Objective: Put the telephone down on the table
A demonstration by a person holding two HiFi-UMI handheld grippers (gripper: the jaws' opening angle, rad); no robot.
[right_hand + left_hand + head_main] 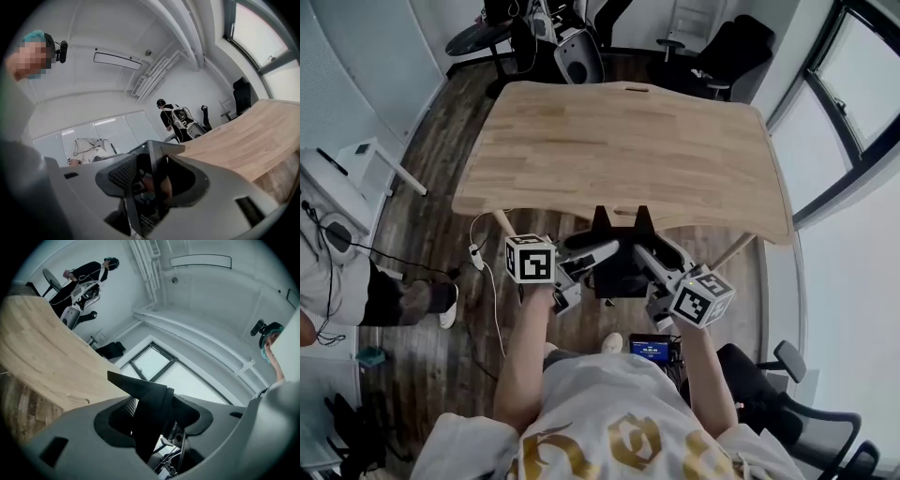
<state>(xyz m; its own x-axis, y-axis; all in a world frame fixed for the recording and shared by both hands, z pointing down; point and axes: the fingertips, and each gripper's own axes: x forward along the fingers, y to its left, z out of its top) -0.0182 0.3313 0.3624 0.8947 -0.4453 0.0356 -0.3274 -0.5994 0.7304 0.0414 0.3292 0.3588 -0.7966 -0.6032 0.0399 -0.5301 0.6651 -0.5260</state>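
Observation:
The black telephone (pixel 620 270) hangs in the air just in front of the wooden table's (pixel 628 150) near edge, over the floor. My left gripper (pixel 596 255) clamps it from the left and my right gripper (pixel 645 262) from the right, both lying level and pointing at each other. In the left gripper view a black wedge of the telephone (pixel 151 404) fills the gap between the grey jaws, with the table (pixel 37 348) beyond. In the right gripper view a black edge of the telephone (pixel 157 157) stands between the jaws, and the table (pixel 248 140) lies to the right.
Black office chairs (pixel 727 52) stand past the table's far edge, and another chair (pixel 787 403) is at my lower right. A person (pixel 337 281) sits at the left by a white desk (pixel 347 169). A cable (pixel 483 272) trails over the wood floor.

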